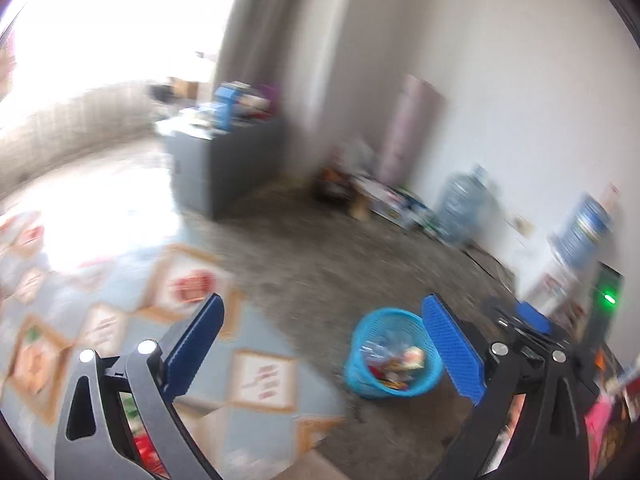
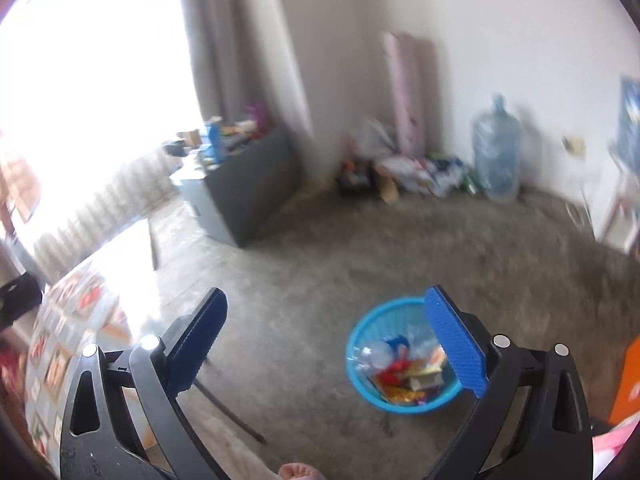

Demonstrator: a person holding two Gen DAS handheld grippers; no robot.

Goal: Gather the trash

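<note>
A blue mesh trash basket [image 1: 362, 364] stands on the grey floor, holding several wrappers and bits of plastic. In the right wrist view the basket [image 2: 360, 332] sits below and just right of centre, partly behind the right finger. My left gripper [image 1: 322, 346] is open and empty, held above the patterned tablecloth [image 1: 104, 320] edge. My right gripper [image 2: 326, 342] is open and empty, held above the floor left of the basket. Both views are blurred.
A grey cabinet [image 2: 244, 184] with clutter on top stands by the bright window. Large water bottles [image 2: 498, 148] and a pile of boxes [image 2: 404, 172] line the far wall. A table leg [image 2: 230, 408] crosses the floor. An orange box [image 2: 628, 380] is at the right edge.
</note>
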